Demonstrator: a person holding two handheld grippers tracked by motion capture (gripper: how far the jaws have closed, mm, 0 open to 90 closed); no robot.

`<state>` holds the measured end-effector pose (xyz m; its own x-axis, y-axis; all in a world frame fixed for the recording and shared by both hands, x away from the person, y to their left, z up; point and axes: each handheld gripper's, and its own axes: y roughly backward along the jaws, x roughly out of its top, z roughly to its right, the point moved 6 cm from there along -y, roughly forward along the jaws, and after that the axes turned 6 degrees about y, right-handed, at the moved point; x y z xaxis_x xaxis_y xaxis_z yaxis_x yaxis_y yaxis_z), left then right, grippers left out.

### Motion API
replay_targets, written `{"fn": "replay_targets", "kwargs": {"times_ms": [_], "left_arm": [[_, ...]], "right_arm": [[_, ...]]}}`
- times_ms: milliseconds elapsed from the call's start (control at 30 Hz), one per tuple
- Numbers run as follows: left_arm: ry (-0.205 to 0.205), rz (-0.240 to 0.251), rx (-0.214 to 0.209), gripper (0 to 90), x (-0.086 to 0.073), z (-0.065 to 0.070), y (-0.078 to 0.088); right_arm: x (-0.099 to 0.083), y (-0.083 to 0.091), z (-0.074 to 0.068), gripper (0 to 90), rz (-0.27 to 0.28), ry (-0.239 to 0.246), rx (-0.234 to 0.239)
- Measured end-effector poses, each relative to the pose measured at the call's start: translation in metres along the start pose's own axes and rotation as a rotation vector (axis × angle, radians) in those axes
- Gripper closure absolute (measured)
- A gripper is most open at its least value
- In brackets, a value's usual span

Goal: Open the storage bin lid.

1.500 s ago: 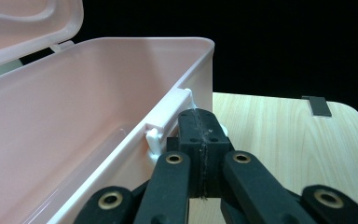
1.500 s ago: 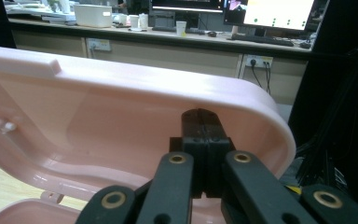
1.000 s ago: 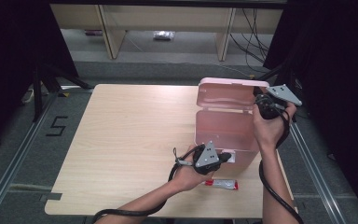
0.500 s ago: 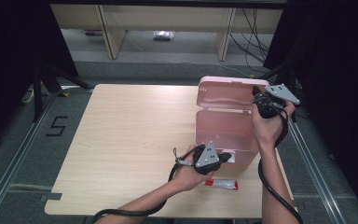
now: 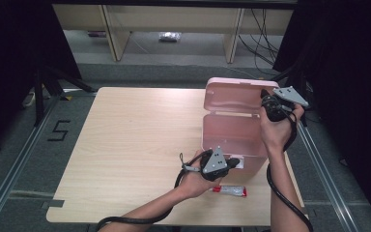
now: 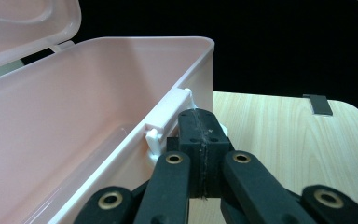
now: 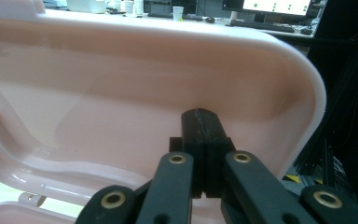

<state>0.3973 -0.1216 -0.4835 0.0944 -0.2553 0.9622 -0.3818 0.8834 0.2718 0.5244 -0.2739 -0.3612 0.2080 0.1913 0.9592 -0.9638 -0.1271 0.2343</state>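
A pink box (image 5: pixel 232 140) sits open at the right side of the table (image 5: pixel 125 145). The right hand-held gripper (image 7: pixel 204 122), jaws together, presses inside its raised lid (image 5: pixel 234 96); the left hand-held gripper (image 6: pixel 201 122), jaws together, steadies the box's front latch (image 6: pixel 168 122). Likely next: loading the tube (image 5: pixel 229 190) lying before the box.

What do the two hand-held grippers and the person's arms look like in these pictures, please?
Each gripper, left and right, is black with a grey three-cornered plate on top and a black cable trailing down along the forearm. In the gripper views, the black jaws are flat linked bars with brass-coloured rivets, ending in blocky black pads pressed together. The forearms are bare, with no sleeves visible.
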Motion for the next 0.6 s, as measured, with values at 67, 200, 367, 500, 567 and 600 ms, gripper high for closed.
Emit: {"fn": "replay_targets", "kwargs": {"times_ms": [67,200,367,500,567,600], "left_arm": [[-0.001,-0.001,0.001,89.8,0.000,0.000,0.000],[-0.001,-0.002,0.000,89.7,0.000,0.000,0.000],[-0.001,-0.002,0.000,89.8,0.000,0.000,0.000],[0.000,-0.002,0.001,89.7,0.000,0.000,0.000],[-0.002,-0.002,0.001,89.8,0.000,0.000,0.000],[-0.002,-0.003,0.001,89.7,0.000,0.000,0.000]], "right_arm": [[-0.001,0.000,-0.001,90.0,-0.010,-0.010,-0.004],[-0.002,-0.001,0.001,90.0,-0.015,0.003,-0.005],[-0.006,-0.006,-0.001,90.0,-0.029,0.005,-0.003],[-0.008,-0.009,-0.001,90.0,-0.040,0.015,-0.001],[-0.009,-0.010,-0.001,90.0,-0.040,0.009,-0.002],[-0.009,-0.011,-0.001,90.0,-0.045,0.003,-0.006]]}}
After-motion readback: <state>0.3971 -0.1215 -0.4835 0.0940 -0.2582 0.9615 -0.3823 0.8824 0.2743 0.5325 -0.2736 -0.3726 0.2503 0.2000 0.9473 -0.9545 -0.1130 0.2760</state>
